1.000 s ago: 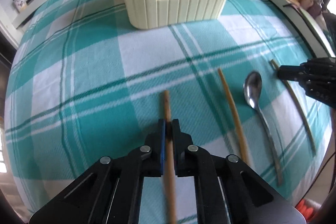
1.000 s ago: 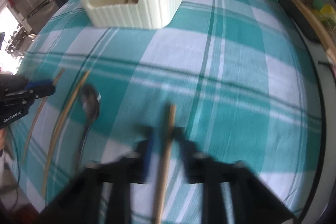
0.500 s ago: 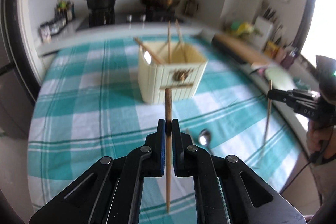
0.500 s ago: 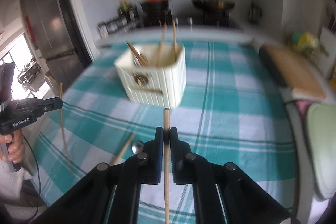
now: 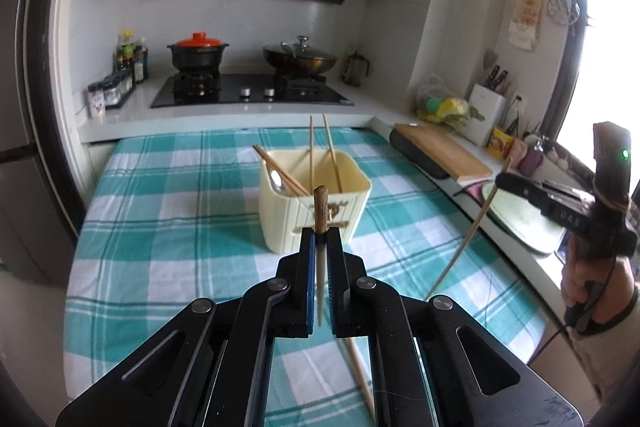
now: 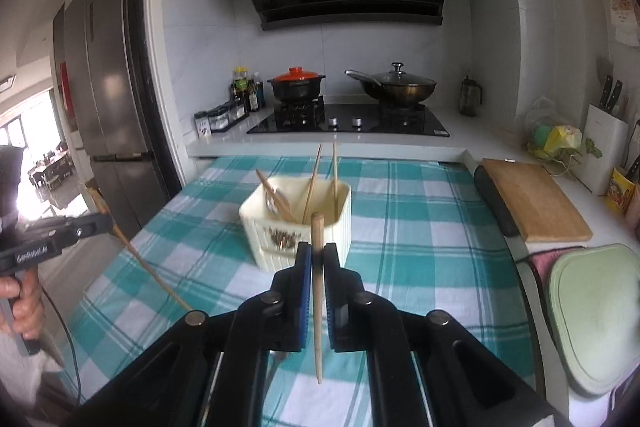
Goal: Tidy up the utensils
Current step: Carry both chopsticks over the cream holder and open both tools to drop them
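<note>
A cream utensil holder (image 5: 314,203) (image 6: 298,227) stands mid-table with several chopsticks and a spoon in it. My left gripper (image 5: 321,237) is shut on a wooden chopstick (image 5: 320,211), held upright above the table in front of the holder. My right gripper (image 6: 317,253) is shut on another wooden chopstick (image 6: 317,239), also upright and raised. Each gripper shows in the other's view: the right one (image 5: 516,183) with its chopstick hanging down, the left one (image 6: 94,225) likewise. One more chopstick (image 5: 360,375) lies on the cloth below my left gripper.
The table has a teal-and-white checked cloth (image 5: 180,227). A wooden cutting board (image 6: 528,199) and a green board (image 6: 596,315) lie at the right edge. A stove with pots (image 6: 348,115) is behind. A fridge (image 6: 108,99) stands at the left.
Both grippers have lifted their chopsticks off the cloth and tilted up from looking down at the table to looking level toward the holder and kitchen.
</note>
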A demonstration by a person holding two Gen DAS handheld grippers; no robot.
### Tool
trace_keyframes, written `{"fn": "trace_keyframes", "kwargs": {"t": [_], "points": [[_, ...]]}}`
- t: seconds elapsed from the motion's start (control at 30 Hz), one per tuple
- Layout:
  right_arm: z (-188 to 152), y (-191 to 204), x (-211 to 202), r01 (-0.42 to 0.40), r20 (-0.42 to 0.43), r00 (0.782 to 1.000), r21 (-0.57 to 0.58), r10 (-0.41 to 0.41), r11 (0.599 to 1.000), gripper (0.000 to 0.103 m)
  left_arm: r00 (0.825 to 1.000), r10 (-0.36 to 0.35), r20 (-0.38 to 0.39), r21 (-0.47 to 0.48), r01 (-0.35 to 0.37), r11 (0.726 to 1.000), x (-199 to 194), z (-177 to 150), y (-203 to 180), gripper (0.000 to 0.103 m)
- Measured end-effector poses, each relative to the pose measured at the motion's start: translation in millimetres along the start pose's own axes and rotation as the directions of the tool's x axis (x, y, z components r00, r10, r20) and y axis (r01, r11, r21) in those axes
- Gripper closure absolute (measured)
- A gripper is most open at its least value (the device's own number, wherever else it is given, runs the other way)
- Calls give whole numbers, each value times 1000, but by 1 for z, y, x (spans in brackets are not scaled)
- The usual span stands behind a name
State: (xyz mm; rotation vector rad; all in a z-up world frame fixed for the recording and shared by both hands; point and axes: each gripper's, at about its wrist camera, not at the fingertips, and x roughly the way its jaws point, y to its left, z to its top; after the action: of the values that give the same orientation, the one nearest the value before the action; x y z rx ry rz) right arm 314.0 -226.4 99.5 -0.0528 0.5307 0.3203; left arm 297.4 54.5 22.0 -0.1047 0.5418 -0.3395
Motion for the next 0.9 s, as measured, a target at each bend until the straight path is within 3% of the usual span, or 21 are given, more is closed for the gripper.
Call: {"fn": "trace_keyframes", "kwargs": {"t": [0.13,0.33,0.43,0.5,0.7,0.83,0.9], "points": [[35,-5,10,-8,29,1000,-9,8,1000,97,999,24,25,-1,-23,1000,2,26,2,100],[103,0,24,-3,179,984,-37,10,999,97,985,55,161,-25,-52,998,12,100,2,100],[124,4,46,-5,235,972,-46,16,999,97,978,92,189,-28,-88,996,37,125,1,100],[128,8,66,-9,233,972,-63,24,998,97,981,104,165,-39,-99,994,63,133,2,100],[108,9,158,-67,0,998,-66,67,996,97,992,113,-63,-80,-118,990,154,122,23,100],[92,2,213,-75,-168,983,-6,73,997,96,975,100,-197,-89,-119,989,198,107,33,99],[88,-3,227,-94,-198,975,33,99,995,94,967,107,-231,-93,-131,987,211,104,34,99]]}}
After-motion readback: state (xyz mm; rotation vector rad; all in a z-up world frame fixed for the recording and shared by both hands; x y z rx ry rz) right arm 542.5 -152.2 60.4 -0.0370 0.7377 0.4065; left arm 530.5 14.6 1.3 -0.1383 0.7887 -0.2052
